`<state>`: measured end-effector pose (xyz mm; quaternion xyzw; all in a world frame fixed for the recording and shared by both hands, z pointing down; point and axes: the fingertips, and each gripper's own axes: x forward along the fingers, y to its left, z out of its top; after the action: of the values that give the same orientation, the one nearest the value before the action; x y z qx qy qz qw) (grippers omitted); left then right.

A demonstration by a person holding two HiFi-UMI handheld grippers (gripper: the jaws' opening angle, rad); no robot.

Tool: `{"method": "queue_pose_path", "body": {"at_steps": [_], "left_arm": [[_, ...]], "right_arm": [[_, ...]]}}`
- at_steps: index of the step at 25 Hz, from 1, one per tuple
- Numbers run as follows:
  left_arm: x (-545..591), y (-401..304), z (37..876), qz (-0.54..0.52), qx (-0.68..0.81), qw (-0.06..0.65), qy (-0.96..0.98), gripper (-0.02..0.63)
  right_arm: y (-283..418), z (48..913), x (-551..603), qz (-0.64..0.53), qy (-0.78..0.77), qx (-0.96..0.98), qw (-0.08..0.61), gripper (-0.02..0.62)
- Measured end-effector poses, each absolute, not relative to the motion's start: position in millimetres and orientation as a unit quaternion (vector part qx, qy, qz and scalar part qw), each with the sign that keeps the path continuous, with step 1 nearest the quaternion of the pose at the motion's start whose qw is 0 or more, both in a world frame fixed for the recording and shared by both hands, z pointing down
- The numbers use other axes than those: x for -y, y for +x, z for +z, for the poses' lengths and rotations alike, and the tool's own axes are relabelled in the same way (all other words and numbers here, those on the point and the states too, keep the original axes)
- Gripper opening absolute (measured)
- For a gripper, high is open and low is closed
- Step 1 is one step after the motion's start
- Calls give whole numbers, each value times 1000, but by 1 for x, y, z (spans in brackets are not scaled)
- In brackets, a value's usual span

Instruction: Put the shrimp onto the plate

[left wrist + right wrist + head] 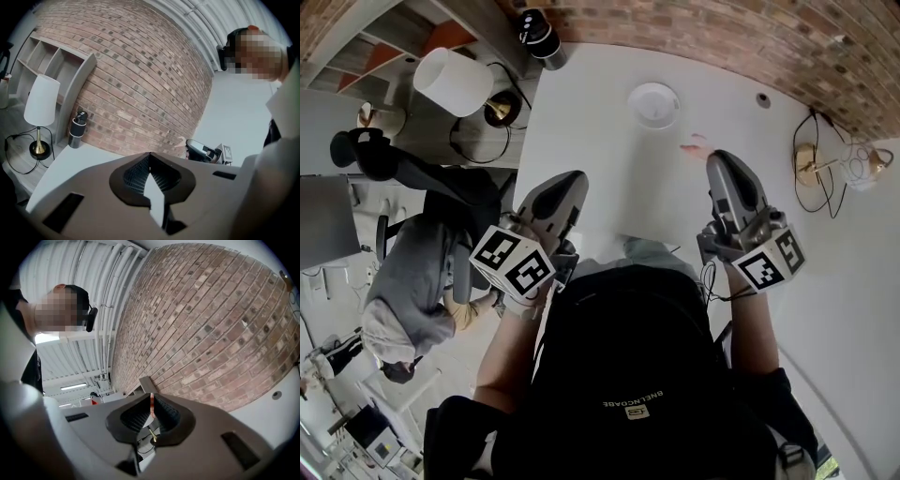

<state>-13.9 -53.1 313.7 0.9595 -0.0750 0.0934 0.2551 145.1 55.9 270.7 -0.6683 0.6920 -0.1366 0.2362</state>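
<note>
Shrimp (696, 145), pink, lies on the white table (600, 122), not on the plate (654, 104). The plate is round, white and bare, sitting further back twd the brick wall (722, 28), near the shrimp but apart from it. R gripper (719, 161) is just beside the shrimp on its near right, w/ a sliver of table showing between tip and shrimp. In the right gripper view its jaws are closed to a thin slit w/ nothing gripped; only a strip of brick and a bit of cable show through. Nose is tilted up, so that view is mostly wall and ceiling. L gripper (572, 180) hangs over the table's near left part, well apart from shrimp and plate. In the left gripper view its pads meet at the tips, holding nothing, and the other gripper shows past them to the right. Both marker cubes face the head cam, one on each gripper. Off the table's left edge: a lamp (453, 82) w/ white shade and brass base, cable looped by it. At the far left corner stands a dark bottle (538, 34). To the right, a second brass lamp base (811, 164) w/ tangled cable.
</note>
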Motion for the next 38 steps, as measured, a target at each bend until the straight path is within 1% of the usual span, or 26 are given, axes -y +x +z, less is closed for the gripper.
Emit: {"method": "queue_pose_path", "body": {"at_steps": [7, 12, 29, 38], "left_arm": [[43, 30, 316, 105, 88, 251, 958, 3], [37, 44, 315, 107, 92, 246, 959, 3], [24, 44, 330, 124, 123, 256, 951, 3], [29, 31, 332, 119, 150, 260, 946, 3]], "right_arm": [[185, 281, -52, -151, -649, -703, 249, 25], [201, 286, -52, -160, -640, -706, 257, 25], [212, 313, -62, -188, -632, -704, 265, 25], [215, 319, -49, -194, -623, -714, 255, 25]]}}
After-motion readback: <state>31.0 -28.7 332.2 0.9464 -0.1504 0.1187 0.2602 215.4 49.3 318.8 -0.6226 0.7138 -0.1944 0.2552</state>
